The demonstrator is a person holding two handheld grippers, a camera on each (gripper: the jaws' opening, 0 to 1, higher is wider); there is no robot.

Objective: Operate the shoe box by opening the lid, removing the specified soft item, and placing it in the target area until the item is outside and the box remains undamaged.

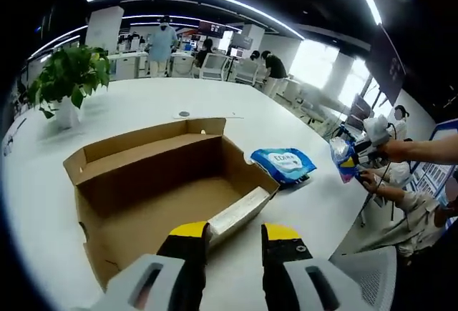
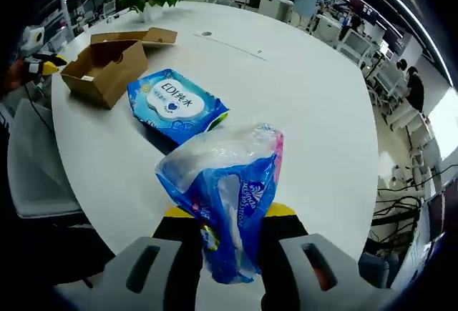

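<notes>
The right gripper (image 2: 227, 229) pinches a crumpled blue plastic pack (image 2: 222, 193) between its jaws, holding it above the white table (image 2: 300, 104), out past the box's open end and beyond a flat blue wipes packet (image 2: 175, 104) that lies on the table just beside the cardboard shoe box (image 2: 107, 64). The left gripper (image 1: 235, 243) has its jaws spread; one jaw sits inside the box and one outside, astride the box's near wall (image 1: 240, 214). The box stands open, its lid flap (image 1: 147, 143) folded back on the far side, and looks empty and unharmed. Judging by this, opening and removal are done; what remains is setting the held pack down. A potted plant (image 1: 68, 79) stands well beyond the box.
</notes>
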